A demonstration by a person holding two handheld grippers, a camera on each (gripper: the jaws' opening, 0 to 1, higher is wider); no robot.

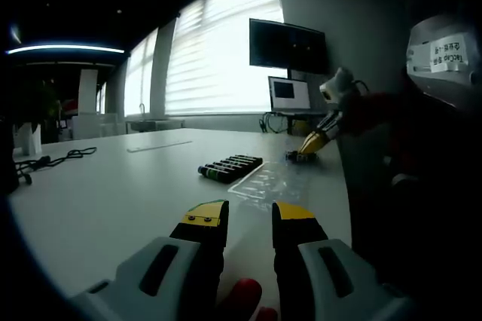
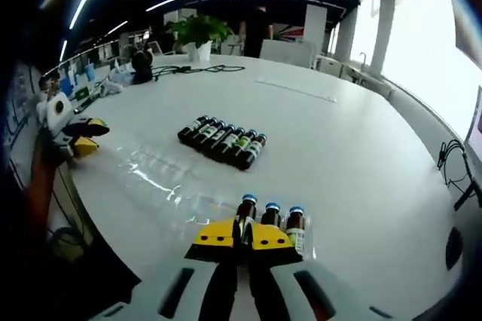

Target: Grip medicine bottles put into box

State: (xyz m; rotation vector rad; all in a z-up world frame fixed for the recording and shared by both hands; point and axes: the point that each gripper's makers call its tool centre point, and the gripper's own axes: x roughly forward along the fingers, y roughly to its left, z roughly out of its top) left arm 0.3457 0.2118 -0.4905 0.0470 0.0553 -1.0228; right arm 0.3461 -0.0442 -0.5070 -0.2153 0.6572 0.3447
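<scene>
While your right gripper [image 2: 242,239] at lower centre closes on one medicine bottle [image 2: 245,217] inside the clear box [image 2: 169,185], release it next; your left gripper [image 1: 249,219] hangs open.

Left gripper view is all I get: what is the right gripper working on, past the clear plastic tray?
Observer: Three small brown glass bottles with blue caps stand upright, side by side, right at the right gripper.
Operator: Has it got one?
Observer: Its fingers closely flank the leftmost bottle; I cannot confirm contact.
Operator: And the dark row of bottles?
Observer: The row of dark black-capped bottles lies flat, well apart from those three; a couple seem to carry green labels.
</scene>
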